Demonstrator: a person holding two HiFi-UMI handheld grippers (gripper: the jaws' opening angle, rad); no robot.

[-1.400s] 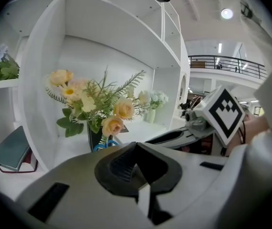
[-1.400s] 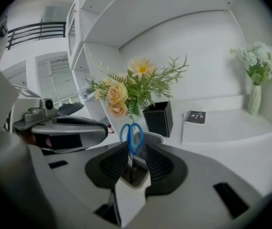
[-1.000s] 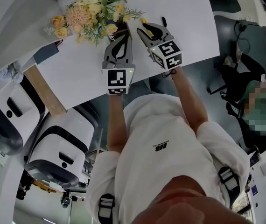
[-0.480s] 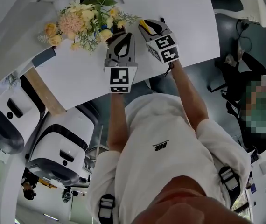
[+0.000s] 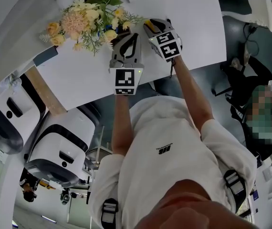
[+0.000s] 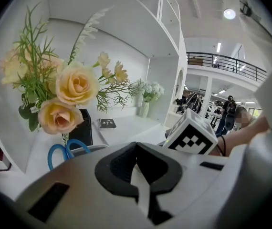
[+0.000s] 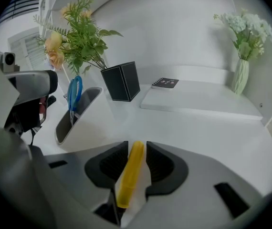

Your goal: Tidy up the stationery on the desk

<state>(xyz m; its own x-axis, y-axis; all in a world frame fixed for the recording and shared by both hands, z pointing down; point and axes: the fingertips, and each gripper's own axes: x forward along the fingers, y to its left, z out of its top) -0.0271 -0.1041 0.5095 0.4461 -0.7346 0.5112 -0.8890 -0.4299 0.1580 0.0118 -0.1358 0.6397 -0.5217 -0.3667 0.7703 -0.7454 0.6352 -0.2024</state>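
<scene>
My right gripper (image 7: 137,149) points down at the white desk (image 7: 203,128) with a yellow pen (image 7: 129,175) lying between its jaws. The jaws have just been opening, and a thin gap shows beside the pen, so the pads no longer press on it. In the head view this gripper (image 5: 151,25) hangs over the desk beside the flowers (image 5: 86,19). A white pen holder (image 7: 81,120) with blue scissors (image 7: 74,95) stands to its left. My left gripper (image 6: 136,146) is shut and empty, close beside the right one, with the scissors (image 6: 63,152) ahead of it.
A black box (image 7: 121,82) stands behind the pen holder, under the flower bunch (image 7: 76,44). A small dark notebook (image 7: 164,83) lies on a raised white slab. A pale vase (image 7: 241,78) of white flowers is at the far right. A person sits off to the right (image 5: 257,109).
My right gripper has sunk toward the desk, farther from my body, still carrying the yellow pen. The left gripper has hardly shifted.
</scene>
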